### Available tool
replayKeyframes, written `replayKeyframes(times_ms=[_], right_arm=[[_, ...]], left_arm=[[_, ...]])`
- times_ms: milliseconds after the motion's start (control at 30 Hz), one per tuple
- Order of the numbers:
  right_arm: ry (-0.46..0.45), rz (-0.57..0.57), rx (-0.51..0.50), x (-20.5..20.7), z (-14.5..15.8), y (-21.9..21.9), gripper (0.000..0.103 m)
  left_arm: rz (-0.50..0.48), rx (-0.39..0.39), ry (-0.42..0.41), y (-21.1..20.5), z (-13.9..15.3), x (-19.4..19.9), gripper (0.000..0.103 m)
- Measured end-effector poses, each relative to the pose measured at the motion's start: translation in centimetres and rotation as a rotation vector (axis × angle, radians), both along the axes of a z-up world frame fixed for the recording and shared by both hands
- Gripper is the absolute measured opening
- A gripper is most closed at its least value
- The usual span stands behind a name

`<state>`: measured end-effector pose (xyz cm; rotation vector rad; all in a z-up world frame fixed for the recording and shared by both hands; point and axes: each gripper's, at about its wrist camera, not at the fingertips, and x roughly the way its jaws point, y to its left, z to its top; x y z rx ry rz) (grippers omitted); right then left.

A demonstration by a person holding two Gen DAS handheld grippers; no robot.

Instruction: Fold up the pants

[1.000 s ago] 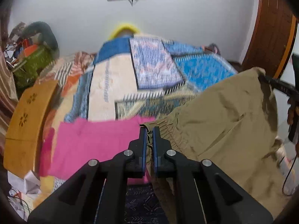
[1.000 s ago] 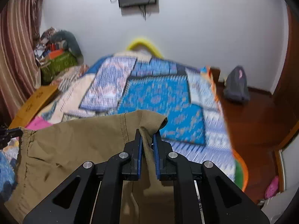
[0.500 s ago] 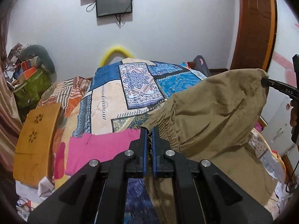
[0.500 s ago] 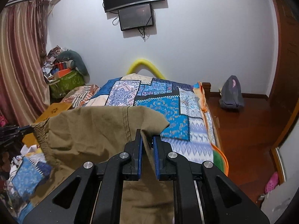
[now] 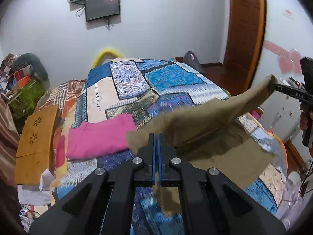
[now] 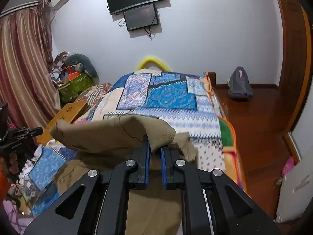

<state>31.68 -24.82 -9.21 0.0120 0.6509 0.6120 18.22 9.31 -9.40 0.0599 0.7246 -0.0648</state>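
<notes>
The khaki pants (image 5: 197, 121) hang stretched between my two grippers above the near end of the bed, their lower part draped on the bed (image 5: 225, 156). My left gripper (image 5: 156, 137) is shut on one waistband corner. My right gripper (image 6: 155, 146) is shut on the other corner of the pants (image 6: 117, 133), with a fold bunched between its blue pads. The right gripper also shows at the right edge of the left wrist view (image 5: 273, 84), and the left gripper at the left edge of the right wrist view (image 6: 39, 130).
The bed carries a blue patchwork quilt (image 5: 172, 78). A folded pink garment (image 5: 99, 137) lies on it left of the pants. A wooden board (image 5: 33, 143) leans at the bed's left side, clutter beyond. A grey backpack (image 6: 239, 86) stands on the wooden floor at right.
Both grippers rose and pulled back with the pants, so more of the room shows. The pants went from hanging broadside to a flatter, stretched band, lower part settling on the bed.
</notes>
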Motion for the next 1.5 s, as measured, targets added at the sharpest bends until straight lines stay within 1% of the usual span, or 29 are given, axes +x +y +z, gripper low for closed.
replayKeyframes(times_ms=[100, 200, 267, 333, 433, 467, 500, 533, 567, 600, 733, 800, 867, 900, 933, 967, 1033, 1067, 1133, 1267, 1333, 1433, 1500], right_arm=[[0.010, 0.002, 0.018, -1.3, -0.3, -0.4, 0.008], [0.022, -0.001, 0.023, -2.5, -1.2, -0.9, 0.008], [0.028, -0.013, 0.022, -3.1, -2.2, -1.2, 0.008], [0.049, -0.023, 0.036, -3.4, -3.0, -1.8, 0.008], [0.067, -0.042, 0.037, -4.2, -4.1, -2.6, 0.008], [0.074, -0.046, 0.036, -4.4, -4.5, -2.7, 0.008], [0.079, -0.048, 0.038, -4.6, -4.6, -2.9, 0.008], [0.084, -0.050, 0.041, -4.6, -4.9, -3.1, 0.008], [0.094, -0.052, 0.044, -4.4, -5.3, -3.3, 0.008], [0.097, -0.055, 0.045, -5.0, -5.5, -3.5, 0.008], [0.121, -0.065, 0.056, -5.2, -6.5, -4.0, 0.008], [0.132, -0.070, 0.065, -5.3, -6.8, -4.1, 0.008], [0.144, -0.074, 0.072, -5.5, -7.2, -4.3, 0.008], [0.148, -0.075, 0.072, -5.5, -7.2, -4.3, 0.008], [0.150, -0.076, 0.069, -5.6, -7.4, -4.3, 0.008], [0.152, -0.077, 0.067, -5.7, -7.5, -4.3, 0.008], [0.152, -0.078, 0.067, -5.8, -7.5, -4.4, 0.008], [0.149, -0.080, 0.069, -6.0, -7.4, -4.4, 0.008], [0.143, -0.084, 0.076, -6.2, -7.2, -4.5, 0.008], [0.123, -0.098, 0.081, -6.9, -6.9, -4.8, 0.008], [0.131, -0.103, 0.081, -7.1, -7.1, -4.9, 0.008], [0.152, -0.112, 0.082, -7.5, -7.8, -5.4, 0.008], [0.166, -0.120, 0.092, -7.7, -8.1, -5.6, 0.008]], left_arm=[[-0.023, 0.011, 0.005, -1.1, -0.5, -2.0, 0.001], [-0.019, 0.007, 0.021, -1.3, -1.2, -3.2, 0.001], [-0.016, -0.023, 0.058, -0.9, -2.1, -3.5, 0.001], [-0.009, -0.038, 0.099, -0.6, -3.3, -3.6, 0.001], [-0.015, -0.032, 0.162, -0.6, -5.3, -3.6, 0.011], [-0.018, -0.036, 0.182, -0.8, -6.0, -3.6, 0.020], [-0.018, -0.035, 0.196, -0.9, -6.6, -3.7, 0.035], [-0.009, -0.024, 0.206, -1.1, -7.5, -3.8, 0.042], [-0.002, -0.014, 0.205, -1.2, -7.9, -3.8, 0.051], [0.002, -0.006, 0.204, -1.4, -8.3, -3.8, 0.054], [0.004, 0.014, 0.251, -2.2, -10.3, -2.5, 0.054], [0.009, 0.016, 0.250, -2.2, -10.7, -1.9, 0.054], [0.014, 0.006, 0.236, -2.2, -10.8, -1.4, 0.053], [0.017, 0.005, 0.230, -2.1, -10.7, -1.3, 0.049], [0.019, 0.000, 0.224, -2.1, -10.6, -1.1, 0.047], [0.021, 0.000, 0.219, -2.1, -10.5, -1.0, 0.044], [0.030, 0.029, 0.202, -2.2, -10.1, -1.1, 0.030], [0.034, 0.045, 0.193, -2.2, -9.9, -1.2, 0.027], [0.036, 0.039, 0.175, -2.0, -9.4, -1.5, 0.024], [0.044, 0.037, 0.139, -1.7, -8.1, -2.6, 0.011], [0.041, 0.016, 0.134, -1.5, -7.7, -3.0, 0.001], [0.055, -0.014, 0.137, -0.9, -7.6, -3.6, 0.000], [0.061, -0.020, 0.134, -0.7, -7.7, -4.0, 0.000]])
